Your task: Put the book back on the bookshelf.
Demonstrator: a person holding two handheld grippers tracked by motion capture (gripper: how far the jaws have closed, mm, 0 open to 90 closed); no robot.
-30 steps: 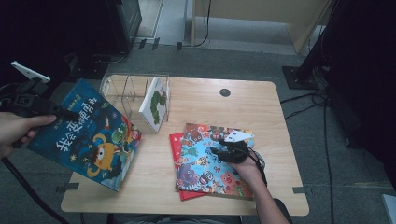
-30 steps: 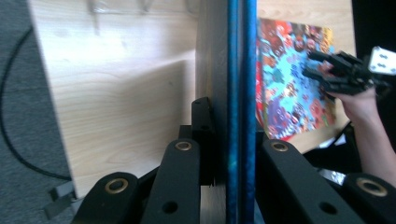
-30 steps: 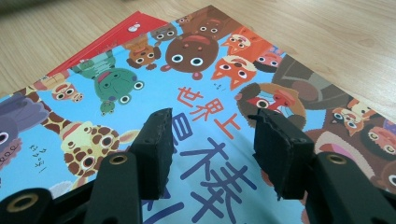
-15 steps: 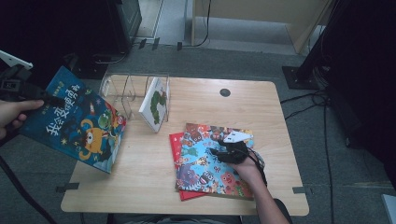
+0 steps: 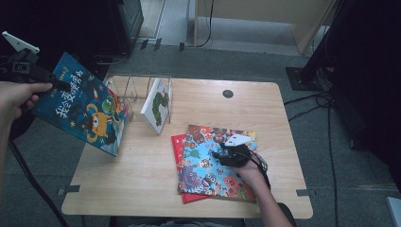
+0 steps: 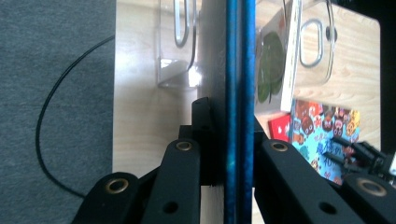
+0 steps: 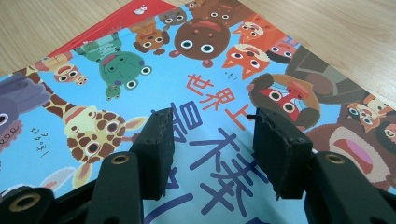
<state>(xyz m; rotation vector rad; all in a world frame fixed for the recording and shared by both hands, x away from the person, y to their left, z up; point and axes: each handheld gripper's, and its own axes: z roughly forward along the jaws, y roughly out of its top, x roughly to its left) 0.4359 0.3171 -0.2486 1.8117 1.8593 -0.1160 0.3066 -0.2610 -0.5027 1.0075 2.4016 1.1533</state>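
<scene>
Four books in all: one blue book held up off the table's edge at nine o'clock, one white book standing in the rack, and two lying stacked at five o'clock, an animal book on a red book. One clear rack at eleven o'clock, with perhaps three wire dividers. One table. Two grippers.
</scene>
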